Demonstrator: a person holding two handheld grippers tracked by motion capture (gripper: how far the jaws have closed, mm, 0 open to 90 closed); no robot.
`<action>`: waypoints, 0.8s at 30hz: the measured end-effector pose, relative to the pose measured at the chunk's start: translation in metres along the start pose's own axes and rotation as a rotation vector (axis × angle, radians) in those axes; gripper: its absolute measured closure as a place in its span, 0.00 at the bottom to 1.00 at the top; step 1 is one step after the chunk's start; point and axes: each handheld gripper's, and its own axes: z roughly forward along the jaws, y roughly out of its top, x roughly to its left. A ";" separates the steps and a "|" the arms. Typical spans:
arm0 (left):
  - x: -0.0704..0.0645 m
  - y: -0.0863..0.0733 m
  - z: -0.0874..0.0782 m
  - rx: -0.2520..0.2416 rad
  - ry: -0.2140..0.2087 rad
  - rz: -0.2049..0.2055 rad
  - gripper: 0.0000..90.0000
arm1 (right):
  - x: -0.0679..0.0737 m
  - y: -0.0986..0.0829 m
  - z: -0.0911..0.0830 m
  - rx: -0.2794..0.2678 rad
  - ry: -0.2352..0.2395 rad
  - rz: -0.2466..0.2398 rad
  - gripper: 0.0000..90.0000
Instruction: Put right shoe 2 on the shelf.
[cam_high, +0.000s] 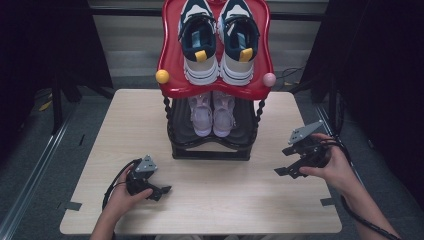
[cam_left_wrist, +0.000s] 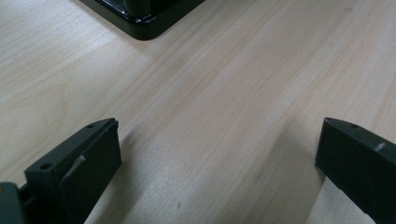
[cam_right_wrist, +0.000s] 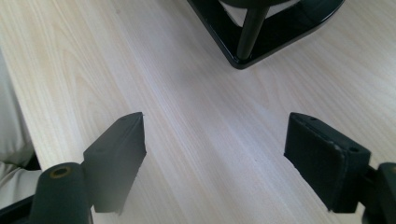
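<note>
A two-tier shoe rack stands at the back middle of the wooden table (cam_high: 235, 200). Its red top shelf (cam_high: 170, 60) carries a pair of navy, white and beige sneakers (cam_high: 219, 37). On the black lower shelf (cam_high: 210, 150) sits a pair of small pink shoes (cam_high: 213, 114). My left gripper (cam_high: 161, 191) rests low on the table at the front left, open, with bare wood between its jaws (cam_left_wrist: 219, 135). My right gripper (cam_high: 284, 160) hovers at the right side, open and holding nothing (cam_right_wrist: 215, 130). The rack's black base corner (cam_left_wrist: 140, 23) (cam_right_wrist: 261, 46) lies beyond each gripper's jaws.
A yellow knob (cam_high: 162, 76) and a pink knob (cam_high: 269, 79) cap the red shelf's front corners. Twisted black posts (cam_high: 168, 112) hold the shelves apart. Dark floor and black curtains surround the table. A cable (cam_high: 365, 220) trails from the right gripper.
</note>
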 end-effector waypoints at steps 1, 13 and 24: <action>0.000 0.000 0.000 0.000 0.000 0.000 0.00 | 0.000 -0.002 0.002 0.000 0.008 0.003 0.22; 0.000 0.000 0.000 0.000 0.000 0.000 0.00 | 0.003 -0.019 0.025 -0.013 0.015 0.022 0.22; 0.000 0.000 0.000 0.000 0.000 0.000 0.00 | 0.006 -0.034 0.045 -0.017 0.012 0.031 0.22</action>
